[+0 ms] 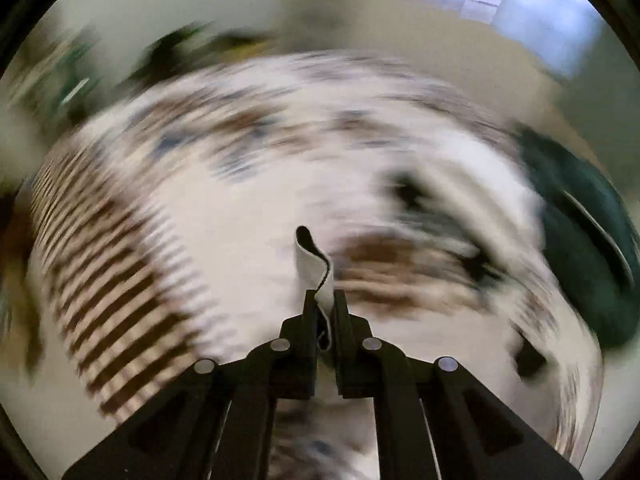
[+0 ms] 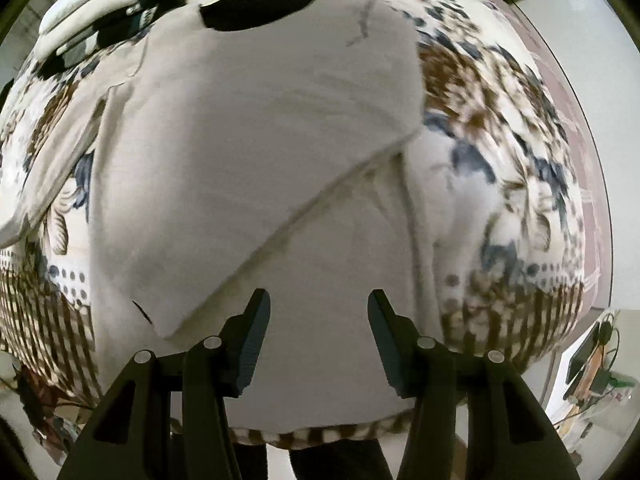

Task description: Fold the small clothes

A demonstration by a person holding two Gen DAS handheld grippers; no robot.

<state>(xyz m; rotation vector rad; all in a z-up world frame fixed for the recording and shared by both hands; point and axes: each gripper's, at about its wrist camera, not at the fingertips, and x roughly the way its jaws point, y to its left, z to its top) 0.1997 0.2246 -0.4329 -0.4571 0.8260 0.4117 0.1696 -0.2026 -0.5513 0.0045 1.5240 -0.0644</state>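
Observation:
A white garment [image 2: 256, 152] with black trim lies spread on a floral bedsheet [image 2: 500, 128], one part folded over diagonally. My right gripper [image 2: 318, 300] is open and empty just above the garment's near part. My left gripper [image 1: 324, 296] is shut on a strip of white cloth with a black edge [image 1: 310, 256], which sticks up between the fingers. The left wrist view is heavily blurred by motion, so what the strip belongs to cannot be told.
The sheet has a brown striped border [image 1: 108, 280] [image 2: 40, 320]. A dark green cloth [image 1: 580, 248] lies at the right of the bed. More dark and white clothes [image 2: 100, 12] lie at the far left. A device with wires [image 2: 592, 364] sits off the bed's right edge.

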